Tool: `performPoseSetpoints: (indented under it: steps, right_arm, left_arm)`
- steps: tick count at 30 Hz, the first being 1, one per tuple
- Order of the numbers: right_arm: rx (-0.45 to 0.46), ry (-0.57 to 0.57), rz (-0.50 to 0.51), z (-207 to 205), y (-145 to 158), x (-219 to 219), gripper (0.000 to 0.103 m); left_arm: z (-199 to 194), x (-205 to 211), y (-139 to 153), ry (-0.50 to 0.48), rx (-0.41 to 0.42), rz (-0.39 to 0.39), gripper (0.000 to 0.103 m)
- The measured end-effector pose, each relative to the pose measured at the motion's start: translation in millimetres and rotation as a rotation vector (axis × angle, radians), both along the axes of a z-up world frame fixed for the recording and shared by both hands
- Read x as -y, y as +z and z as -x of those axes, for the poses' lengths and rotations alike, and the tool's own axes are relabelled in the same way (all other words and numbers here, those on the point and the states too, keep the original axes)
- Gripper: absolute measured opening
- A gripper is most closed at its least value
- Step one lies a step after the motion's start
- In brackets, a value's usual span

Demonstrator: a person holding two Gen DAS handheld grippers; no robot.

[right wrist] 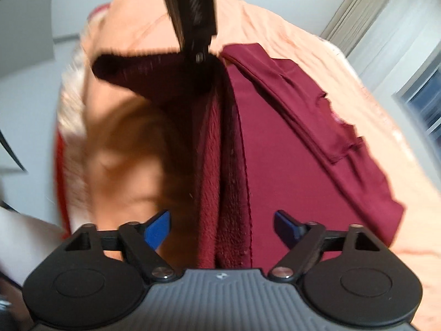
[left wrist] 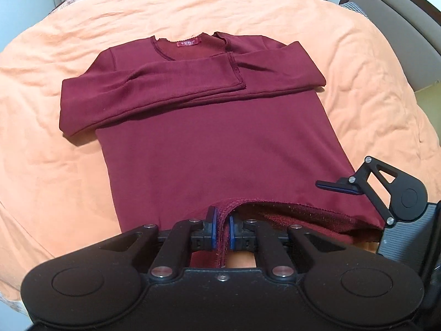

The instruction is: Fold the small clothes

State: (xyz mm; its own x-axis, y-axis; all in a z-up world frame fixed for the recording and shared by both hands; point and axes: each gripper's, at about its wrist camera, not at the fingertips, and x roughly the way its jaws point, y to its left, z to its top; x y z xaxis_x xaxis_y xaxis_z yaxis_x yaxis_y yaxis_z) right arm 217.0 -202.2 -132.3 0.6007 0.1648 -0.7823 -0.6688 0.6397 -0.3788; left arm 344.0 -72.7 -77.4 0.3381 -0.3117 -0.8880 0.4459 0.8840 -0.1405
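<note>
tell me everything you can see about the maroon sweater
The maroon long-sleeved sweater lies on an orange bedspread, both sleeves folded across the chest. It has a red neck label, raw stitched edges and a fleecy inside. The left gripper pinches its lifted bottom hem; the open right gripper straddles the same hem.

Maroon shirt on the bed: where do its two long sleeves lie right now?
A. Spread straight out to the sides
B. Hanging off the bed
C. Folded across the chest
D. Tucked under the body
C: in the left wrist view both sleeves cross the maroon shirt below the collar.
</note>
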Motion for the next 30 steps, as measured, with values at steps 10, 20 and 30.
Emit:
performPoseSetpoints:
  steps: [10, 20, 30]
  right_arm:
    - [0.061, -0.034, -0.151, 0, 47, 34, 0.011]
    - [-0.170, -0.184, -0.377, -40, 68, 56, 0.007]
    - [-0.291, -0.243, -0.437, -57, 74, 59, 0.007]
  left_arm:
    - [13, -5, -3, -0.005, 0.035, -0.002, 0.011]
    - [52, -1, -14, -0.017, 0.132, -0.094, 0.055]
    - [93, 43, -38, -0.108, 0.256, -0.221, 0.078]
